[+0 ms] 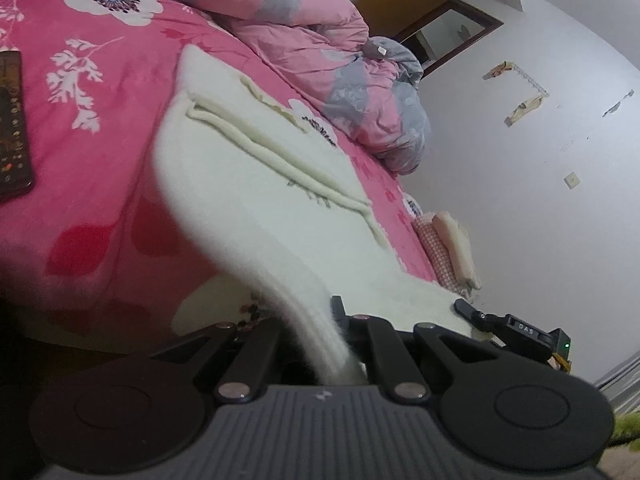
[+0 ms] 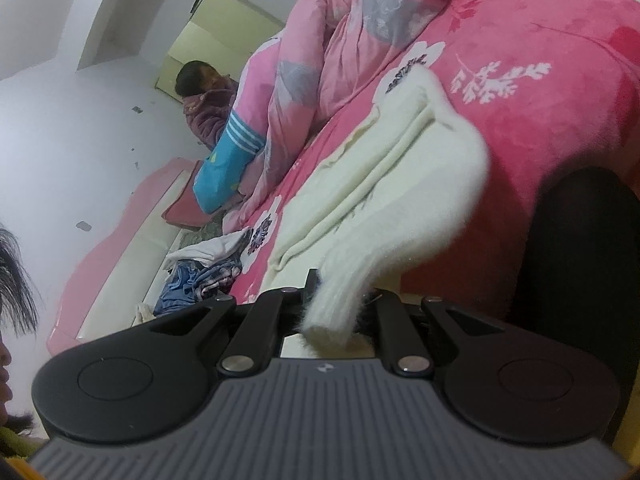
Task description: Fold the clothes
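a white fuzzy garment [image 1: 256, 184] is spread on the pink bed [image 1: 100, 120]. one ribbed edge is pinched between the left gripper [image 1: 340, 332] fingers, another between the right gripper [image 2: 340, 304] fingers.

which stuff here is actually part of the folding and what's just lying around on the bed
Part of the job:
- white fuzzy garment, an edge pinched in each set of jaws
- left gripper
- right gripper

Just lying about:
- phone on the pink bedspread
- bunched pink quilt
- heap of clothes near the headboard
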